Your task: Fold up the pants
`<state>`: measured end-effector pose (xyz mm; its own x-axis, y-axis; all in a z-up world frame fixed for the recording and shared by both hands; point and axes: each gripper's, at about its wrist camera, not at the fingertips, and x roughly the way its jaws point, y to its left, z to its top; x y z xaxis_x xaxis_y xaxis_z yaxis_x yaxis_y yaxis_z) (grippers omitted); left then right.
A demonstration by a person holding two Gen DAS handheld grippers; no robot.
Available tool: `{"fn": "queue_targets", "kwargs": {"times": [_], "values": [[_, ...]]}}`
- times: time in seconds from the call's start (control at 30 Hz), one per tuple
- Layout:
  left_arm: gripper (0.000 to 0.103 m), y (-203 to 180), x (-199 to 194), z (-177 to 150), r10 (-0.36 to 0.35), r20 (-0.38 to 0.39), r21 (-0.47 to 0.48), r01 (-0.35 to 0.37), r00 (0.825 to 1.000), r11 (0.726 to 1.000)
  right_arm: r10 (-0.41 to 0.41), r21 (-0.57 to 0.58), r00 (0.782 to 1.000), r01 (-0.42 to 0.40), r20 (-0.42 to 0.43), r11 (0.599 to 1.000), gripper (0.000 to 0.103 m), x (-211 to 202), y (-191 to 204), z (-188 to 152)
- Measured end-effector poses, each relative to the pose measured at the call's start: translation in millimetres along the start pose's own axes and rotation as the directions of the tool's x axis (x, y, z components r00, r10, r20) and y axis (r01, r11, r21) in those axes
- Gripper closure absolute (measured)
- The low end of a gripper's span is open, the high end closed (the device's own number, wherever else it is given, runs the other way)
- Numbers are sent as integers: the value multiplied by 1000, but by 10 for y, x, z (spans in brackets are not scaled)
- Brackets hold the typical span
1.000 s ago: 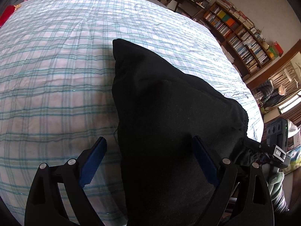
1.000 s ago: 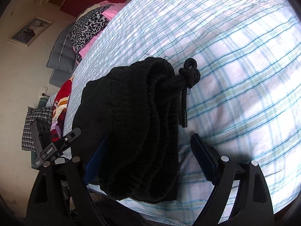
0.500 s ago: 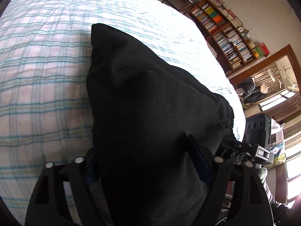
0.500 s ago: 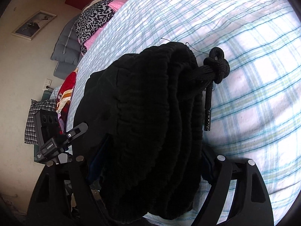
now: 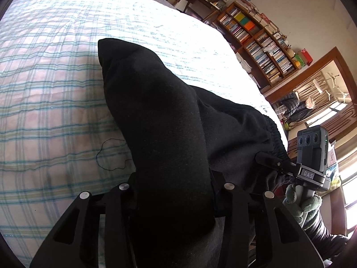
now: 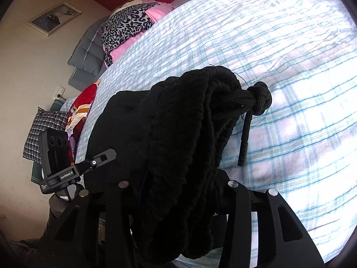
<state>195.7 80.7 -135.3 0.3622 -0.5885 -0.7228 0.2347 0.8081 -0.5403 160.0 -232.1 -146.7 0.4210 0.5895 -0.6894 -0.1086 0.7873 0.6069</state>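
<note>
Black pants point(image 5: 169, 120) lie folded on a bed with a pale checked sheet point(image 5: 49, 93). My left gripper point(image 5: 173, 192) is shut on the folded leg end, which bunches up between its jaws. In the right wrist view my right gripper point(image 6: 176, 192) is shut on the ribbed waistband end of the pants point(image 6: 183, 134). A knotted black drawstring point(image 6: 258, 99) hangs from the waistband over the sheet. The fingertips of both grippers are hidden by the cloth. The other gripper shows at the right in the left wrist view point(image 5: 312, 156) and at the left in the right wrist view point(image 6: 55, 154).
A loose black thread point(image 5: 111, 154) lies on the sheet left of the pants. Bookshelves point(image 5: 258, 38) and a doorway point(image 5: 316, 93) stand beyond the bed. Pillows and a leopard-print cloth point(image 6: 127, 26) sit at the bed's head.
Both grippers have moved in over the pants and closed on them: the left on the folded leg end, the right on the waistband. The cloth now bunches up between the jaws.
</note>
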Motion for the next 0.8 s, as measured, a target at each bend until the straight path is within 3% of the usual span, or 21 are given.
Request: {"fn": "queue_targets", "kwargs": {"times": [0.33,0.8], "values": [[66,-108,-196,223,8,64,41,-11,998,999,19,-49,999,-16,50,999,61,-75,239,310],[70,-216,-103,1007,18,130,74,-28,991,997,35,-99,990,-22,133,995,61,45,372,1175]]}}
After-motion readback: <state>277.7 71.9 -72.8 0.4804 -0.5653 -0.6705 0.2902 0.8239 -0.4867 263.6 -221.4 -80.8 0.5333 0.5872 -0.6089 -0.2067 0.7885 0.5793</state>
